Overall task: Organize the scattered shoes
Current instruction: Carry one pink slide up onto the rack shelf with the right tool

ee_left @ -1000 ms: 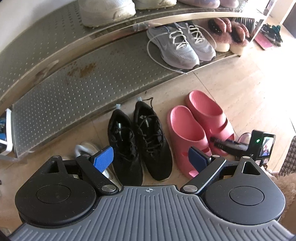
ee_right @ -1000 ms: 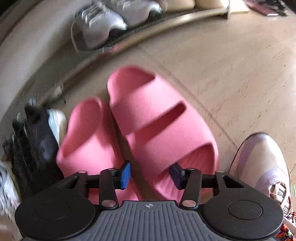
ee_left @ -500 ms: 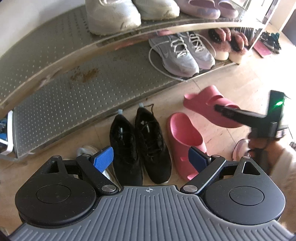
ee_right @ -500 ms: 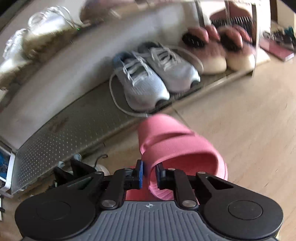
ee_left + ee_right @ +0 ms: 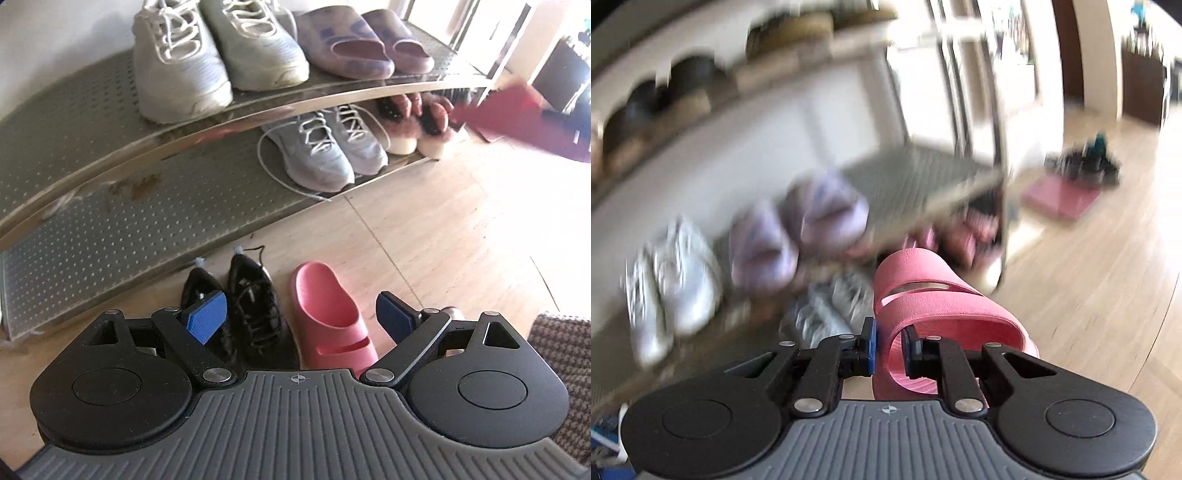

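One pink slide (image 5: 328,314) lies on the wooden floor beside a pair of black sneakers (image 5: 251,306), in front of the metal shoe rack (image 5: 129,221). My left gripper (image 5: 301,317) hovers above them, open and empty. In the blurred right wrist view, my right gripper (image 5: 888,349) is shut on the side wall of the other pink slide (image 5: 934,295). It holds the slide in the air, toe pointing at the rack's upper shelf (image 5: 923,173). A blurred red streak (image 5: 517,110) crosses the left wrist view at the upper right.
The upper shelf carries white sneakers (image 5: 207,55) and purple slippers (image 5: 354,44). On the lower shelf are grey sneakers (image 5: 325,147) and fluffy slippers (image 5: 413,125). A pink mat (image 5: 1060,195) and dark shoes (image 5: 1086,162) lie beyond the rack. A checked sleeve (image 5: 561,369) shows at the right.
My right gripper closed on the right-hand pink slide and lifted it off the floor to the height of the upper shelf. The left gripper rose slightly and stayed open.
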{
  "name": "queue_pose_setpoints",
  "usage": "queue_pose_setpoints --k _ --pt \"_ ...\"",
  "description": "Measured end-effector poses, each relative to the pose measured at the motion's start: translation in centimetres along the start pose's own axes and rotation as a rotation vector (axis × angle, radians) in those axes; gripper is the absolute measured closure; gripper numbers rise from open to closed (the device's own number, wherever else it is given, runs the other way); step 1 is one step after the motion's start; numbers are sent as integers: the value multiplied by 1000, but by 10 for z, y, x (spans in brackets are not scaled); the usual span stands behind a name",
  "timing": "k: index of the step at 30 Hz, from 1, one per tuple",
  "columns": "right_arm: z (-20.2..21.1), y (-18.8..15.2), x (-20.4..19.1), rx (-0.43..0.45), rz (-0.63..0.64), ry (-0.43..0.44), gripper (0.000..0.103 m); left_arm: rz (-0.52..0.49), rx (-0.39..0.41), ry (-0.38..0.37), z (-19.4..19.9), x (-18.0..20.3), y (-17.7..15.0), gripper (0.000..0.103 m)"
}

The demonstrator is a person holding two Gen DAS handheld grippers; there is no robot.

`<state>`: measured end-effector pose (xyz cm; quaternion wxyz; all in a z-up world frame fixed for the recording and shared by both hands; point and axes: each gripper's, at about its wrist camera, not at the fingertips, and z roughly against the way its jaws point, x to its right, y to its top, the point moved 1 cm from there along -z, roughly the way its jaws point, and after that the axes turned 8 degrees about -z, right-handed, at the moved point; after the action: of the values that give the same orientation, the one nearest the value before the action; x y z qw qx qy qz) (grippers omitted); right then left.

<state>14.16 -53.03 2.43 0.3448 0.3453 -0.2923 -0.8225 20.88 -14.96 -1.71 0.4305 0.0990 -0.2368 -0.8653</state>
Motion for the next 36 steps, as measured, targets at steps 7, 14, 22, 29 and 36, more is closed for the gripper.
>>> queue_pose_setpoints --k 7,14,22,29,36 --pt "-39 72 -7 177 108 50 88 40 1 -6 -15 -7 8 11" --pt "-151 89 -5 142 160 96 84 77 -36 17 -41 -16 22 11" --pt "-239 94 12 72 129 -160 57 47 -96 42 -63 -17 24 11" --pt "-156 41 20 68 140 -60 26 40 -55 47 -45 -16 22 11" --pt "-122 -67 -45 -375 525 128 31 71 -79 60 -37 -21 4 11"
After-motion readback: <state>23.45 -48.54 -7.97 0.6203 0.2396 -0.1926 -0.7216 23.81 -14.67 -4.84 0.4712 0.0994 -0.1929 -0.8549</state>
